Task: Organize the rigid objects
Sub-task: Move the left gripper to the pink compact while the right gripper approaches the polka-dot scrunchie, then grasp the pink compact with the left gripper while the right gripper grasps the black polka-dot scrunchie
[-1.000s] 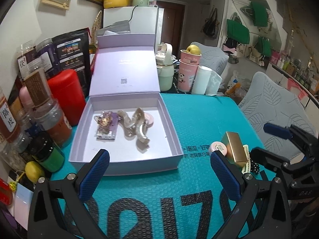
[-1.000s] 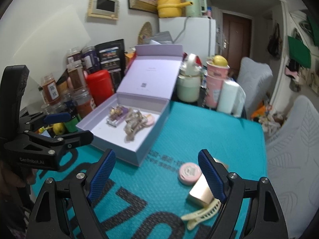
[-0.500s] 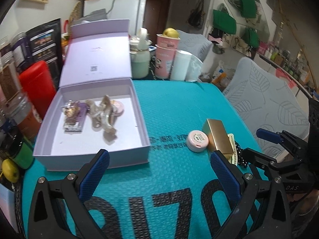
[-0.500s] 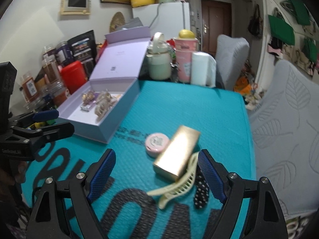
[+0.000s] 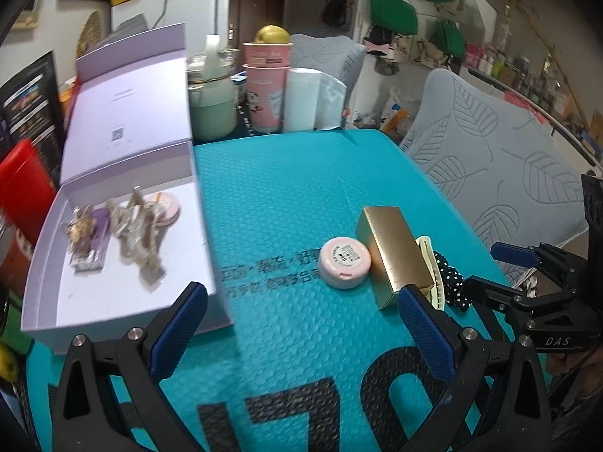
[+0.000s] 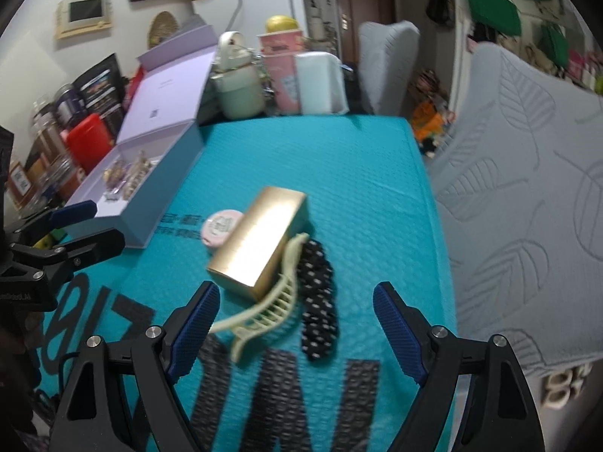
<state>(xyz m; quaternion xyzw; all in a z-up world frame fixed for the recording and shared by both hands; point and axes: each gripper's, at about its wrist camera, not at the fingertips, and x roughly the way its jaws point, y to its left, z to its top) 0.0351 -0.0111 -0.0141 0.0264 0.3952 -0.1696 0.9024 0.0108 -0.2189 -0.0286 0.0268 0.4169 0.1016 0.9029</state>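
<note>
- The right gripper (image 6: 296, 324) hangs just above the teal padded mat (image 6: 361, 173), its blue-padded jaws spread wide with nothing pressed between them.
- Just ahead of its fingertips lies a cream claw hair clip (image 6: 264, 310), and beside that, toward the mat's right side, a black hair clip with white dots (image 6: 316, 297); the two appear to touch, though blur makes this unsure.
- The left gripper (image 5: 301, 322) also stands released, jaws wide apart, holding nothing, over the mat's bare middle with the printed black lettering (image 5: 320, 410) below it.
- A gold rectangular box (image 5: 392, 252) lies flat just past the left gripper's right fingertip, resting against the cream clip along one long side.
- A round pink compact (image 5: 343, 262) sits touching the gold box on the side nearer the lilac box.
- The open lilac gift box (image 5: 45, 301) sits at the mat's left edge, its lid (image 5: 128, 101) standing up behind; inside lie a beige hair claw (image 5: 139, 241), a gold ornament on a purple card (image 5: 84, 237) and a pink disc (image 5: 166, 207), close together toward the back.
- Behind the mat stand a pale green pot (image 5: 213, 109), stacked pink cups (image 5: 267, 86) with a yellow fruit (image 5: 272, 34) on top, and a white roll (image 5: 301, 100).
- Grey leaf-patterned chair covers (image 5: 520, 173) border the mat's right side.
</note>
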